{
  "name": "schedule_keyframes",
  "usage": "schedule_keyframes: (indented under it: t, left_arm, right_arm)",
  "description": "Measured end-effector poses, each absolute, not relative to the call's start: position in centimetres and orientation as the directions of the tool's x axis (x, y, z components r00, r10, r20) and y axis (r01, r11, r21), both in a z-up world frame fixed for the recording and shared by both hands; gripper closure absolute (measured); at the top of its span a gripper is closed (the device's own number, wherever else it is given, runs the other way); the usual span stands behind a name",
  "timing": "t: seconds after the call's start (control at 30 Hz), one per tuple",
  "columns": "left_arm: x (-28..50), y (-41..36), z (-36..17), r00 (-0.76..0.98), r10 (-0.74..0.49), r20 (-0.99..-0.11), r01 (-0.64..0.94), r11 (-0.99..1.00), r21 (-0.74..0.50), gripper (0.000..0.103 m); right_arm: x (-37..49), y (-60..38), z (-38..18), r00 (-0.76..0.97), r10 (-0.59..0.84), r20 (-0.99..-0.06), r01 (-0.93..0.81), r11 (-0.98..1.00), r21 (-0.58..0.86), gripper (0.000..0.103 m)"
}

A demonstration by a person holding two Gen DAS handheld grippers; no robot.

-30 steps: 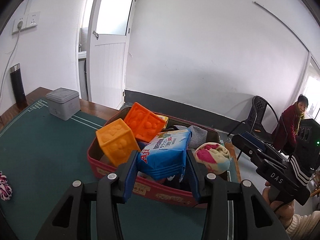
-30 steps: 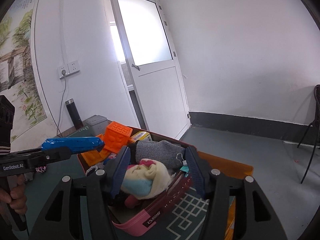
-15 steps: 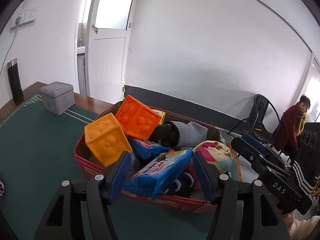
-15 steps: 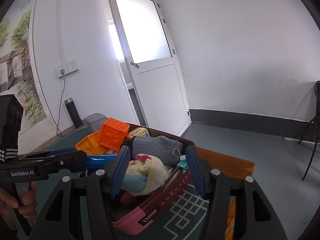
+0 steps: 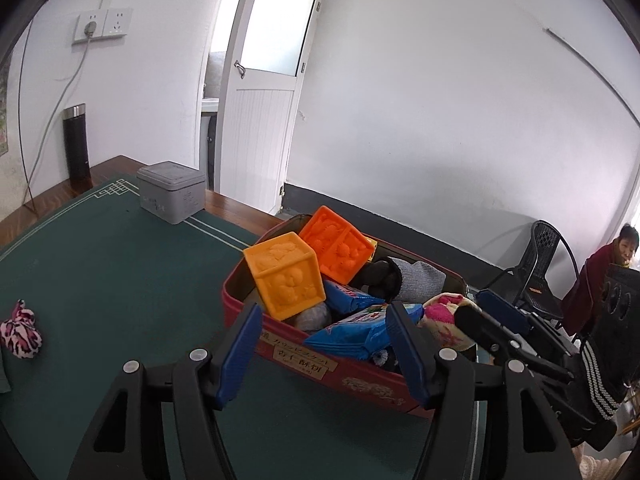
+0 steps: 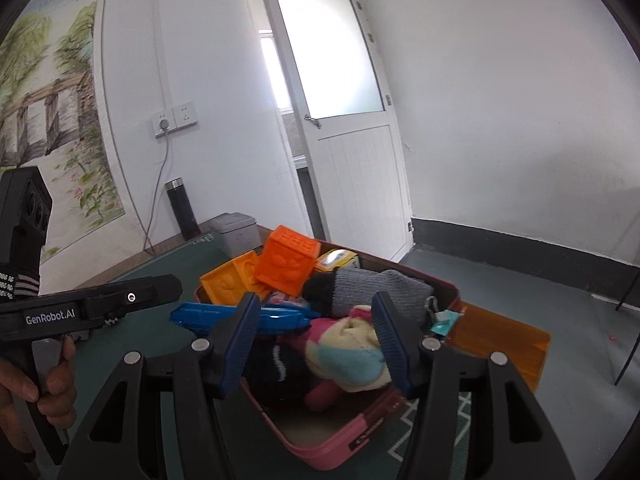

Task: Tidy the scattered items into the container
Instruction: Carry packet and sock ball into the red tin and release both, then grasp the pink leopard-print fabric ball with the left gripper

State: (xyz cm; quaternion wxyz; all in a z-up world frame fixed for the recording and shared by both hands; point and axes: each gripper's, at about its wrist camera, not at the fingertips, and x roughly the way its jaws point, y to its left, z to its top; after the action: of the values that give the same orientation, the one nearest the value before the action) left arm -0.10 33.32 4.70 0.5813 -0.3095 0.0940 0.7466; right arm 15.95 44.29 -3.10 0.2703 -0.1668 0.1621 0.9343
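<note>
Green-matted bench, both tools empty and open, left tool (image 5: pixel 320 354) just short of the red tin (image 5: pixel 304 364) with the blue snack pack (image 5: pixel 356 332) inside, while the pink scrunchie (image 5: pixel 21 334) waits far left.

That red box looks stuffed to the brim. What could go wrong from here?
The yellow-orange cube sits tilted on top of the pile, leaning at the red box's rim, so a nudge could tip it out. The blue packet lies loosely on the heap right in front of the open left gripper and may slide off. A pink patterned item is on the green mat; adding it might push other things over the edge.
</note>
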Motion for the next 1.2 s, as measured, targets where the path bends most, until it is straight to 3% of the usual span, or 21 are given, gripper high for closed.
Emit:
schedule_keyframes:
  t: [0.5, 0.6, 0.8, 0.93, 1.2]
  left_arm:
    - [-7.1, 26.1, 5.6, -0.309, 0.774, -0.552, -0.808, -0.52, -0.276, 0.037]
    - [-8.9, 24.2, 5.9, -0.362, 0.749, -0.555, -0.769, -0.577, -0.276, 0.031]
    - [-13.1, 18.6, 6.6, -0.487, 0.677, -0.551, -0.656, -0.7, -0.281, 0.031]
    - [-15.8, 13.6, 6.8, -0.578, 0.593, -0.56, -0.564, -0.787, -0.251, 0.031]
    - [-19.2, 5.2, 4.7, -0.64, 0.487, -0.594, -0.453, -0.864, -0.22, 0.029]
  right_arm:
    - [9.7, 44.4, -4.4, -0.721, 0.453, -0.524, -0.577, -0.812, 0.091, 0.036]
    - [9.9, 43.9, -3.9, -0.734, 0.441, -0.517, -0.571, -0.812, 0.118, 0.036]
    - [10.0, 40.7, -0.8, -0.794, 0.443, -0.416, -0.538, -0.831, 0.141, 0.036]
    - [7.7, 37.9, 0.7, -0.845, 0.361, -0.393, -0.448, -0.881, 0.153, 0.035]
    - [1.0, 32.9, 0.1, -0.883, 0.171, -0.437, -0.273, -0.944, 0.183, 0.034]
